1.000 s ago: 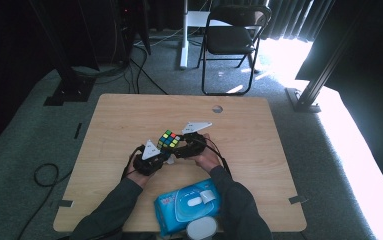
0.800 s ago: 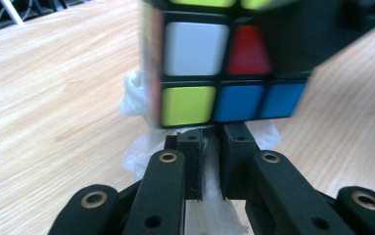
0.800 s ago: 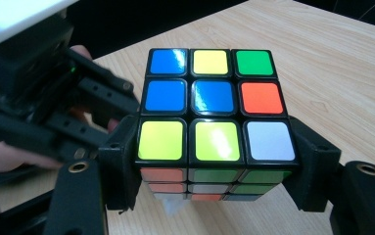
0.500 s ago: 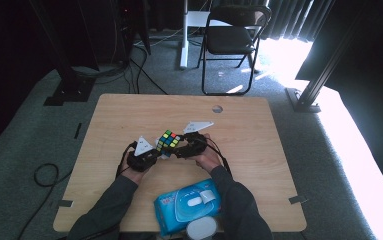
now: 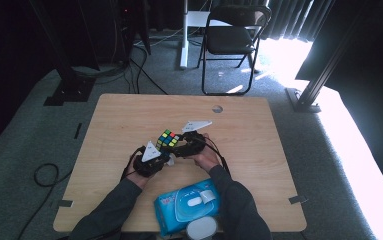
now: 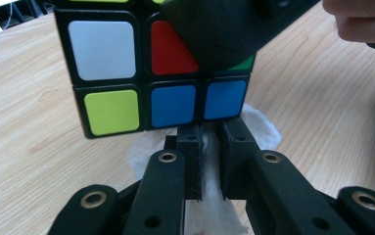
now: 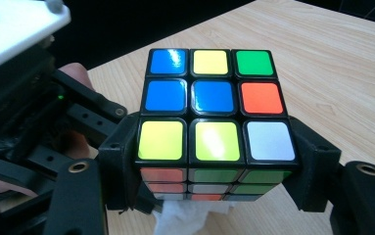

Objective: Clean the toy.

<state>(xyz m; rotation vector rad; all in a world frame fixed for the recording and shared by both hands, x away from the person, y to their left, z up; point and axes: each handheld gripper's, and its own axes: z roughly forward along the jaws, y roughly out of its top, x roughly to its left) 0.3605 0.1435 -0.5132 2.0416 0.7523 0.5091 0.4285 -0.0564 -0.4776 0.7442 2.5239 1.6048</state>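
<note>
A scrambled Rubik's cube (image 7: 214, 122) is clamped between the two black jaws of my right gripper (image 7: 215, 169), one jaw on each side face; it is held a little above the wooden table (image 5: 129, 115). A crumpled white tissue (image 6: 261, 128) is pinched in my left gripper (image 6: 209, 137), whose jaws stand almost together right under the cube's (image 6: 141, 73) lower row. From the right gripper view the tissue (image 7: 190, 218) sits beneath the cube, beside the left gripper's body (image 7: 28, 122). In the high view both grippers meet at the cube (image 5: 168, 139) mid-table.
A blue pack of wipes (image 5: 186, 207) lies at the near table edge between the person's forearms. A round hole (image 5: 217, 108) is in the far part of the tabletop. A folding chair (image 5: 231, 40) stands beyond the table.
The left gripper has turned so its grey plate faces up and has shifted slightly towards the cube. The right gripper and the cube have stayed in place.
</note>
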